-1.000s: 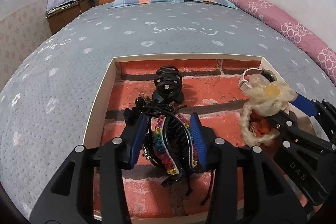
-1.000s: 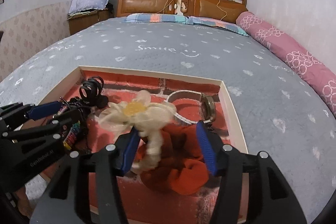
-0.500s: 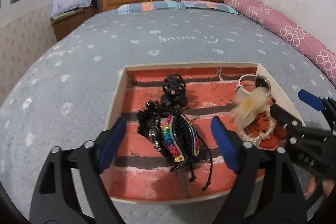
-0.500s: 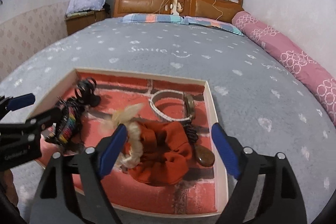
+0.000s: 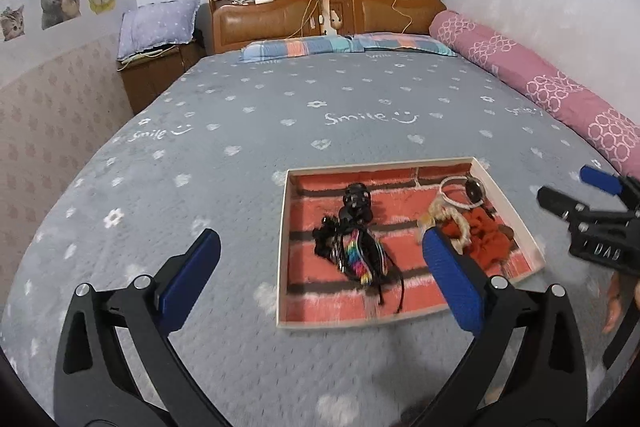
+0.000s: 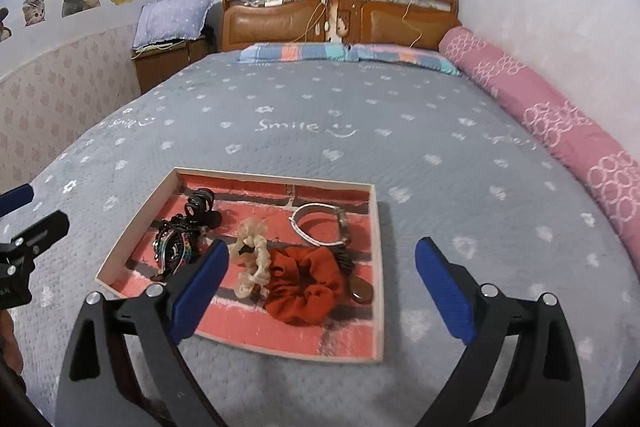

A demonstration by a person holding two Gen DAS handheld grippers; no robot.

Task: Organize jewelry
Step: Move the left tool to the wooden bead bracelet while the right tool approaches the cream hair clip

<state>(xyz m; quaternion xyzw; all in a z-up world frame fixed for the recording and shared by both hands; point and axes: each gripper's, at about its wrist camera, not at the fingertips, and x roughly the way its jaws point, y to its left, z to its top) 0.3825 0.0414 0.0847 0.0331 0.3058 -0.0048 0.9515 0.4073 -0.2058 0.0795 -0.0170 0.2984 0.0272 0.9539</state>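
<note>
- The bed (image 6: 400, 115) serves as the work surface.
- The tray (image 6: 378, 267) sits near its foot, collecting every accessory.
- Both the left gripper (image 5: 320, 267) and right gripper (image 6: 322, 275) hover spread wide, holding nothing.
- The orange scrunchie (image 6: 304, 287), cream flower tie (image 6: 252, 259) and black clips (image 6: 180, 239) lie inside, apparently sorted.

Two wrist fisheyes facing the headboard (image 5: 326, 7), sharing the tray (image 6: 378, 267) (seen from above)
</note>
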